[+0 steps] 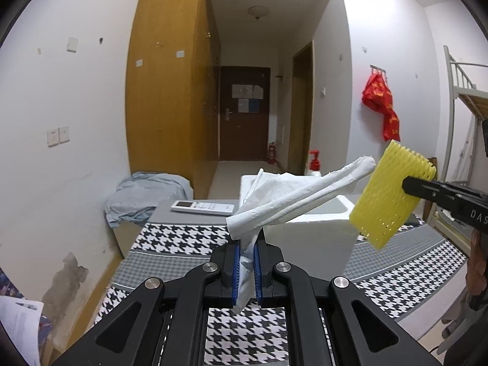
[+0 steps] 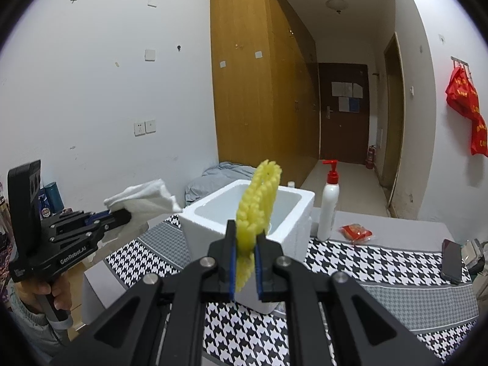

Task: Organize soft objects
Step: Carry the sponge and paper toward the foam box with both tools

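Observation:
My left gripper (image 1: 245,244) is shut on a crumpled white paper towel (image 1: 299,195), which sticks up and to the right above the table. In the right wrist view that left gripper (image 2: 125,213) appears at the left with the paper towel (image 2: 143,199) in its tips. My right gripper (image 2: 245,238) is shut on a yellow foam net sleeve (image 2: 259,195), held upright in front of the white foam box (image 2: 292,231). In the left wrist view the yellow foam net (image 1: 390,198) hangs at the right, level with the foam box (image 1: 308,238), pinched by the right gripper (image 1: 408,184).
A houndstooth cloth (image 2: 350,262) covers the table. On it stand a white pump bottle with a red top (image 2: 328,210), a red snack packet (image 2: 355,231) and a phone (image 2: 451,259). A white remote (image 1: 202,207) lies behind the box. A hand (image 2: 45,292) holds the left gripper's handle.

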Demonstrator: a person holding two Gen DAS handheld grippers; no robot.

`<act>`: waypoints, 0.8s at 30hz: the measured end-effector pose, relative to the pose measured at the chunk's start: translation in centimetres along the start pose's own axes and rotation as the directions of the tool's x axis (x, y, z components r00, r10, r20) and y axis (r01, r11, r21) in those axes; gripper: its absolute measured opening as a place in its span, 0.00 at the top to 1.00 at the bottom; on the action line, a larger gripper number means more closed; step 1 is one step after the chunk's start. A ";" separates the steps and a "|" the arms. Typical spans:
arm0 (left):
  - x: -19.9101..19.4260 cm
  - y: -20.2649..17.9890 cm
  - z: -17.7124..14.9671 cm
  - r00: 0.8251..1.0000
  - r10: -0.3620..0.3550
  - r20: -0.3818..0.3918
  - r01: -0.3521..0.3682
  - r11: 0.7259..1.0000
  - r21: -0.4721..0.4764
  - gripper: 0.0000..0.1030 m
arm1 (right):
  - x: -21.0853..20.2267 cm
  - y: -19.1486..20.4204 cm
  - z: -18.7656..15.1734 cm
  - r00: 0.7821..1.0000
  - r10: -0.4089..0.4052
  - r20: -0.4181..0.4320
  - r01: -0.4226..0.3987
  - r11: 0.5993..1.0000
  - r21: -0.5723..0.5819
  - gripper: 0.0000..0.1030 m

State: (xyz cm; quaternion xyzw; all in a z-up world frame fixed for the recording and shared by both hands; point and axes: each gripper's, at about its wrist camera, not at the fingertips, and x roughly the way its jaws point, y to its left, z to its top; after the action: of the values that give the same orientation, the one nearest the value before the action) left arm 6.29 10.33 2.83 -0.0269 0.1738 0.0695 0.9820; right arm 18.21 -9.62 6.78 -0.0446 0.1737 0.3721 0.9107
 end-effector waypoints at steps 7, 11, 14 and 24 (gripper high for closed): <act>0.8 1.1 -0.3 0.999 0.046 -0.016 -0.046 0.999 -0.026 0.92 | 1.7 -0.1 0.9 1.000 0.013 -0.002 -0.013 1.000 0.006 0.88; 0.8 1.6 -0.2 0.998 0.059 -0.012 -0.059 0.998 -0.036 0.92 | 2.8 -0.2 1.6 1.000 0.018 -0.004 -0.018 1.000 0.013 0.88; 0.7 2.3 -0.1 0.997 0.075 -0.005 -0.075 0.996 -0.050 0.92 | 3.3 -0.4 2.0 1.000 0.020 0.000 -0.020 1.000 0.019 0.88; 1.2 2.7 -0.3 0.997 0.077 -0.015 -0.078 0.995 -0.070 0.92 | 5.5 -0.3 3.2 1.000 0.014 0.001 -0.014 0.999 0.042 0.88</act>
State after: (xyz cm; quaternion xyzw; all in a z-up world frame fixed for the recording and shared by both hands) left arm 6.93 13.10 2.10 -0.0552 0.1782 0.1134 0.9759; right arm 22.96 -5.55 7.80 -0.0243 0.1814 0.3746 0.9089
